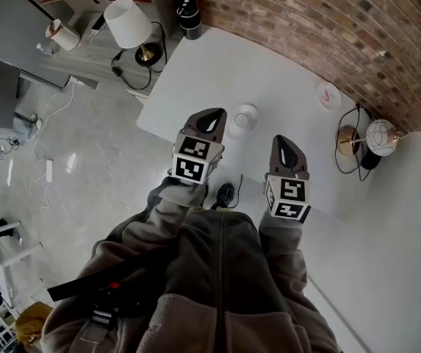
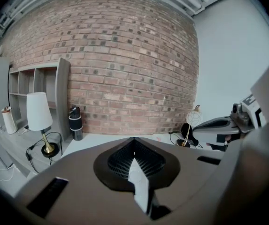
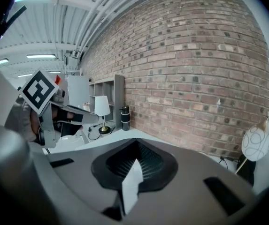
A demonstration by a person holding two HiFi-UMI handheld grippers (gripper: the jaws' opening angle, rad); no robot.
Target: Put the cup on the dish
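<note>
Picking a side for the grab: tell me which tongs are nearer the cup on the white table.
Left. The left tongs sit just left of the cup; the right tongs are farther off, below and to its right in the head view.

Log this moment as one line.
left gripper: shut, empty | right gripper: shut, empty | cup: on table, not held | dish: apart from cup

Cup [image 1: 243, 118] on the table [image 1: 269, 65], dish [image 1: 328, 96] well apart to its right (nearer the wall [image 1: 306, 20]).
</note>
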